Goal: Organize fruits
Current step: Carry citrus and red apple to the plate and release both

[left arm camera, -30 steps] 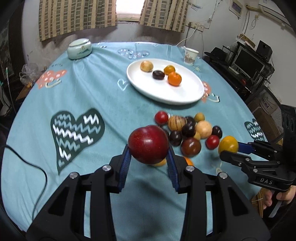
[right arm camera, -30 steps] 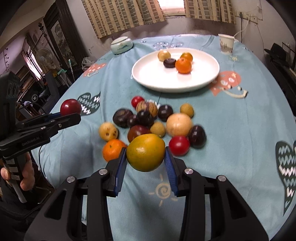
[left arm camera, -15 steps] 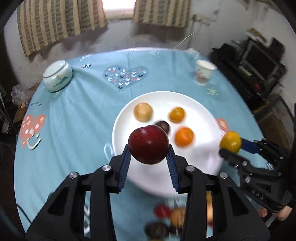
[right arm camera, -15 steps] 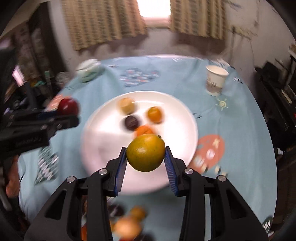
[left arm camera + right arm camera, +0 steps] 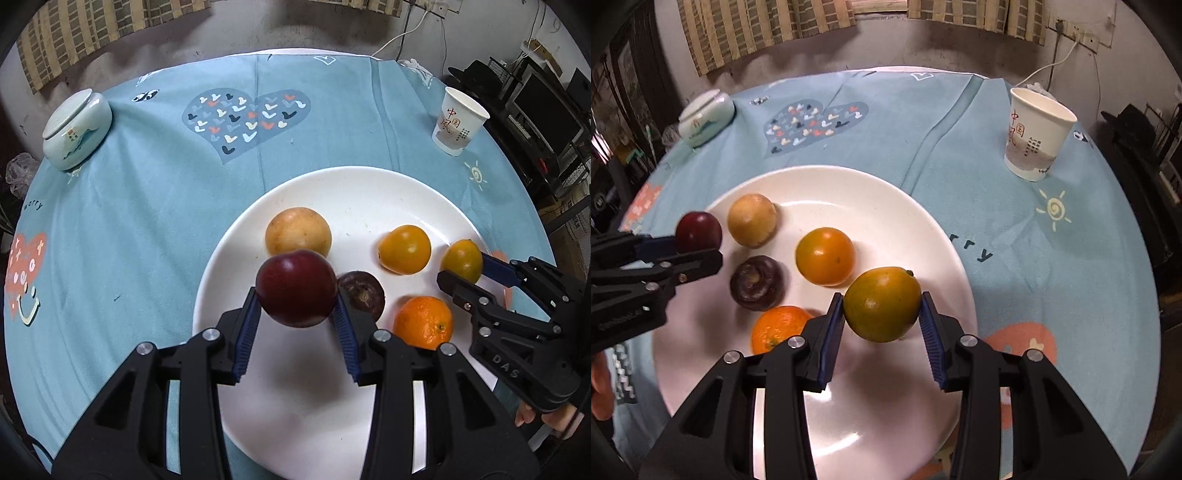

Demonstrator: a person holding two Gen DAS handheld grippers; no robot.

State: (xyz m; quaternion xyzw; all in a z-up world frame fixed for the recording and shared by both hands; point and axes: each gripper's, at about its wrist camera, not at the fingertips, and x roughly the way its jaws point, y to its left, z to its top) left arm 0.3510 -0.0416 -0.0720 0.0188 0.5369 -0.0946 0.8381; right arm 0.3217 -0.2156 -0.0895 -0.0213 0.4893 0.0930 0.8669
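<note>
Both hands have moved from the fruit pile to above the round white plate (image 5: 229, 258) on the counter, so both fruits can soon be dropped. The left gripper (image 5: 297, 314) carries the dark red plum (image 5: 295, 288), and its fingers are opening. The right gripper (image 5: 882, 321) squeezes the yellow-green orange (image 5: 882, 303). "DAS" shows on the right gripper, and red Chinese letters mark the white paper cup (image 5: 1036, 136).
</note>
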